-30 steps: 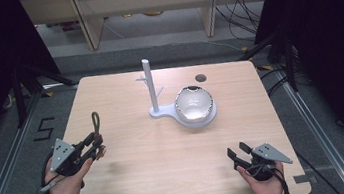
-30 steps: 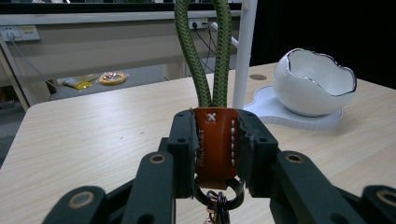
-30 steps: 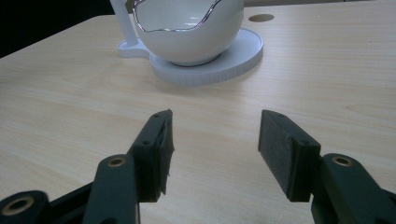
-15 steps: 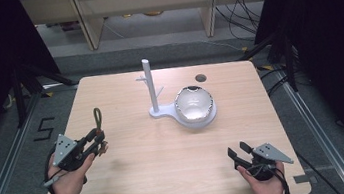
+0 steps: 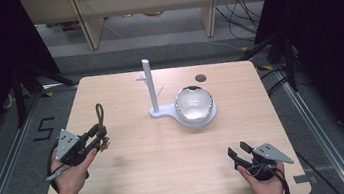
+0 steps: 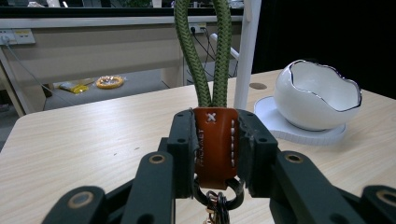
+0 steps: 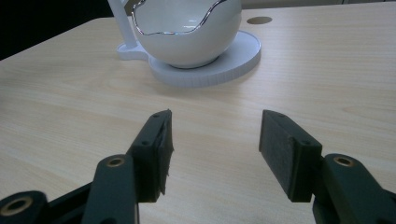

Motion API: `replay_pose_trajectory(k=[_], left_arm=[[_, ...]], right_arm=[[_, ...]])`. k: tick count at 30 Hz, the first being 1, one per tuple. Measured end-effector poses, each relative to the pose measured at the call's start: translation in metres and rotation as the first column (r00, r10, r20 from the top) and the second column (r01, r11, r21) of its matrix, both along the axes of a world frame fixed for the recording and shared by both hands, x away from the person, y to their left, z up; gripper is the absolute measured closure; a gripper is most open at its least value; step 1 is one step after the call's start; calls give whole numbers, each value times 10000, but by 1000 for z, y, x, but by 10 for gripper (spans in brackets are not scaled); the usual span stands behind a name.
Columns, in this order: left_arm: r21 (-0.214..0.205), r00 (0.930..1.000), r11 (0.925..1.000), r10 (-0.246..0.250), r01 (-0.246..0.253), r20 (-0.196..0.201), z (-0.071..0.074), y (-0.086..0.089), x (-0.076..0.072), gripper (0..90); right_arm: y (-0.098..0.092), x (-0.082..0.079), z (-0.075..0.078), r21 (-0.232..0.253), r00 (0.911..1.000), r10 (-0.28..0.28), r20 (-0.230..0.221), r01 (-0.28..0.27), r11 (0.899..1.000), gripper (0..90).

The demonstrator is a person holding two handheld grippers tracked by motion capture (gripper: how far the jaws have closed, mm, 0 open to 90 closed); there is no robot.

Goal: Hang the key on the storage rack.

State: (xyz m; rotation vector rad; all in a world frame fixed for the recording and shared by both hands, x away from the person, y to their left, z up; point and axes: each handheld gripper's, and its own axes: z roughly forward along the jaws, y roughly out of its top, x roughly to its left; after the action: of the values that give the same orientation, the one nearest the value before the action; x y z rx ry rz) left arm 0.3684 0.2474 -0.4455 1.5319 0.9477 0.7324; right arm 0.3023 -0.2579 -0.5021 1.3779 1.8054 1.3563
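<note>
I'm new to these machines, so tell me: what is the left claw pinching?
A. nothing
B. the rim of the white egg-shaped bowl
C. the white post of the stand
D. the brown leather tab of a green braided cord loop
D: in the left gripper view, the left claw is clamped on the brown leather tab of the green braided cord loop.

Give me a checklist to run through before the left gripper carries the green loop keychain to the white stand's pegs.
1. Left gripper shut on the keychain by its brown leather tab: ok.
2. Green cord loop free above the gripper: ok.
3. White stand upright, pegs unoccupied: ok.
4. Bare table between keychain and stand: ok.
5. Right gripper open, apart from the bowl: ok.
6. Loop wide enough for a peg: cannot tell.
</note>
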Motion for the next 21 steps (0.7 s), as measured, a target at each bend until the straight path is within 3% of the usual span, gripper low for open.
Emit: replay_pose_trajectory(k=[11, 21], left_arm=[[-8, 9998, 9999, -163, 163, 60, 6, -10, 9, 685], [-129, 9997, 9996, -248, 249, 57, 8, -16, 18, 685]], right_arm=[[0, 0, 0, 3, 10000, -38, 0, 38, 10000, 442], [2, -4, 2, 200, 9988, -278, -408, 287, 9994, 440]])
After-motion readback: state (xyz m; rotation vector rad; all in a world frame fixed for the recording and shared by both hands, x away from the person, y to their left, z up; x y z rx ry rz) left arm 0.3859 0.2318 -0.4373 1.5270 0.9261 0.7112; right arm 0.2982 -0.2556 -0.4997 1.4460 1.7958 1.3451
